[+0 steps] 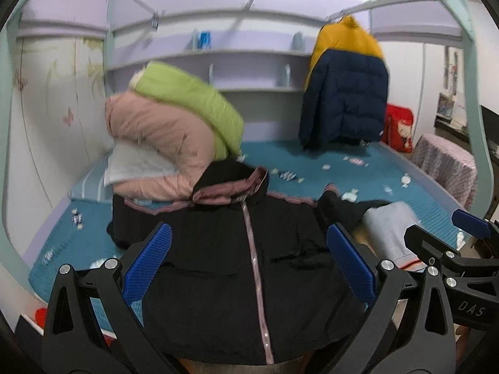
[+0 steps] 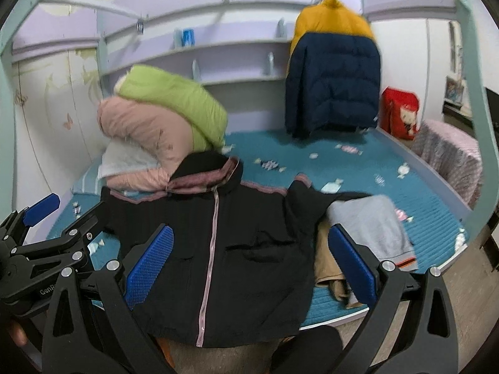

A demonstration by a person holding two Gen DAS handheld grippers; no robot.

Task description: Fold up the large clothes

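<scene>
A black jacket (image 1: pixel 218 265) (image 2: pixel 249 249) with a pink zip and pink collar trim lies spread front-up on the blue bed cover, its hem hanging over the near edge. My left gripper (image 1: pixel 249 265) hovers above its lower half, open, nothing between the blue pads. My right gripper (image 2: pixel 252 265) is likewise open above the jacket's right half; it also shows at the right edge of the left wrist view (image 1: pixel 443 237). The left gripper shows at the left of the right wrist view (image 2: pixel 59 215). The jacket's right sleeve (image 2: pixel 315 199) lies bent toward a grey garment.
A folded grey garment (image 2: pixel 374 227) over a tan one (image 2: pixel 327 265) lies right of the jacket. Pink (image 1: pixel 156 137) and green (image 1: pixel 190 99) puffer coats are piled at back left. A navy-and-yellow coat (image 1: pixel 343 87) hangs at the back. A red bag (image 2: pixel 400 112) and covered stool (image 2: pixel 449 155) stand right.
</scene>
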